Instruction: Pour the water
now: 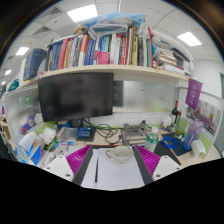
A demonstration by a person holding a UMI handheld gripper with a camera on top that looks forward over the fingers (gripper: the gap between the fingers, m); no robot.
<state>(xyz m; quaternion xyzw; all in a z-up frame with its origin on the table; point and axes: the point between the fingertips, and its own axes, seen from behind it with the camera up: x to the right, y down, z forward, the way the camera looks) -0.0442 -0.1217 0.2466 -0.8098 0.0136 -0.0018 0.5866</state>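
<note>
Tongs (118, 165) spread wide over a white counter (115, 178). A small bowl (119, 155) sits between the tips, untouched, below a monitor (75, 95) and bookshelf (100, 70).

Gripper (118, 160) is level and faces forward, with both fingers reaching ahead from the near edge of the worktop. Fingers are spread wide apart. Left pad (79, 160) and right pad (149, 161), both magenta, face inward. Nothing is pressed between them.
</note>
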